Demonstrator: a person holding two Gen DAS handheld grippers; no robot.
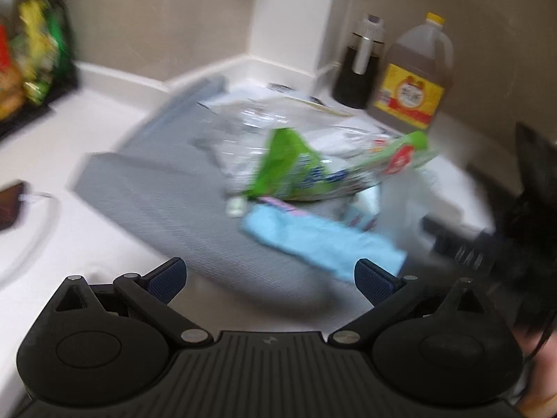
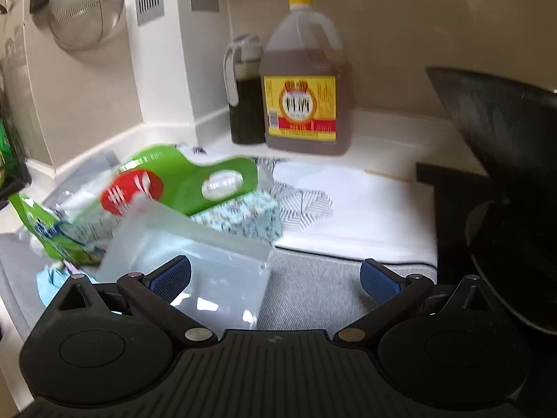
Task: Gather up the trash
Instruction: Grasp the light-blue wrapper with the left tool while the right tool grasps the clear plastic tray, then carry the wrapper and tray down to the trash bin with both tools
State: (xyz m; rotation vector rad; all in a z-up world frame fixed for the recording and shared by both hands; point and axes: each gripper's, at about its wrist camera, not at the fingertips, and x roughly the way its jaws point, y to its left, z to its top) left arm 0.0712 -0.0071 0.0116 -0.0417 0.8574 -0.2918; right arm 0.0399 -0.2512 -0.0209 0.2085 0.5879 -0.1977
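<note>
Both grippers hang with their blue-padded fingers spread wide and nothing between them. Left gripper [image 1: 269,280] hovers over the near part of a grey mat [image 1: 156,188] on the white counter [image 1: 69,118], just short of a light blue wrapper [image 1: 313,240]. Right gripper [image 2: 275,278] hovers above a clear plastic container [image 2: 195,264] on the same mat. Beyond lies the trash pile: a green plastic bag [image 2: 195,177] and crumpled clear packaging [image 1: 254,122]. At the counter's back corner stand a yellow-labelled jug [image 2: 303,80] and a dark sauce bottle [image 2: 245,97]. A black wok [image 2: 504,132] sits at the right edge.
</note>
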